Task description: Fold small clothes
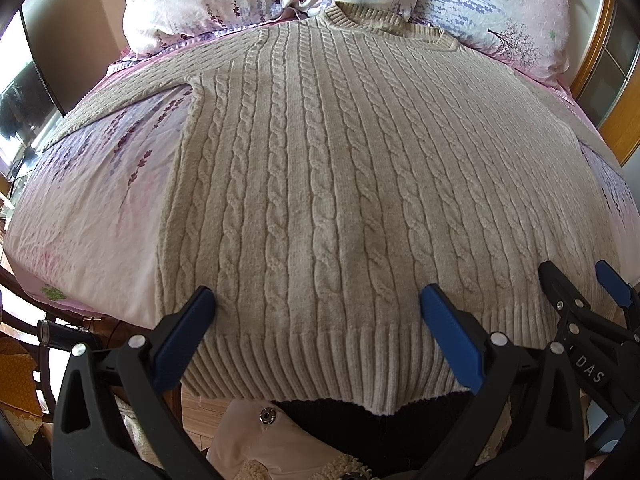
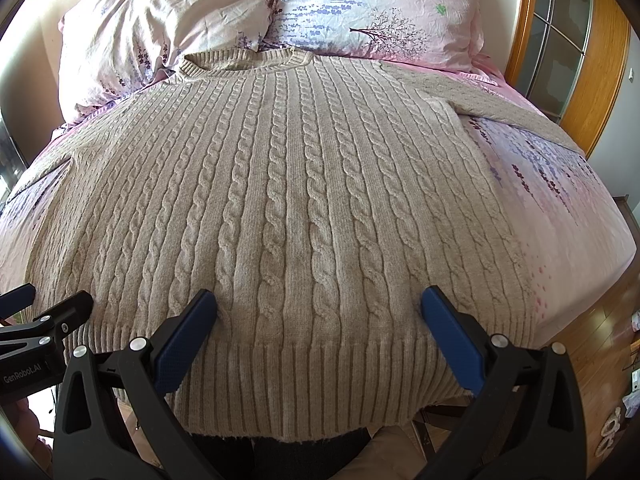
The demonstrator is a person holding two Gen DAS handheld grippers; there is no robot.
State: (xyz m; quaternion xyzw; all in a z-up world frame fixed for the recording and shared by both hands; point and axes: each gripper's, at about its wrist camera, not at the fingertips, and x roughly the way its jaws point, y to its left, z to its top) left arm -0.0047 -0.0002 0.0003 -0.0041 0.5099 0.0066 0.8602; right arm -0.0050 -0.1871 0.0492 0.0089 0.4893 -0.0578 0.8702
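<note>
Both hand-held grippers, left point(image 1: 318, 306) and right point(image 2: 319, 306), gape over the sweater's point(image 1: 320, 184) hem, seemingly untouched.

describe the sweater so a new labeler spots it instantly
Start at the bed with the pink floral sheet and two matching pillows at its head. Spread flat across the sheet, collar toward the pillows, lies the sweater. It is the only knitted item: plain beige cable knit with a ribbed hem hanging over the near edge.
</note>
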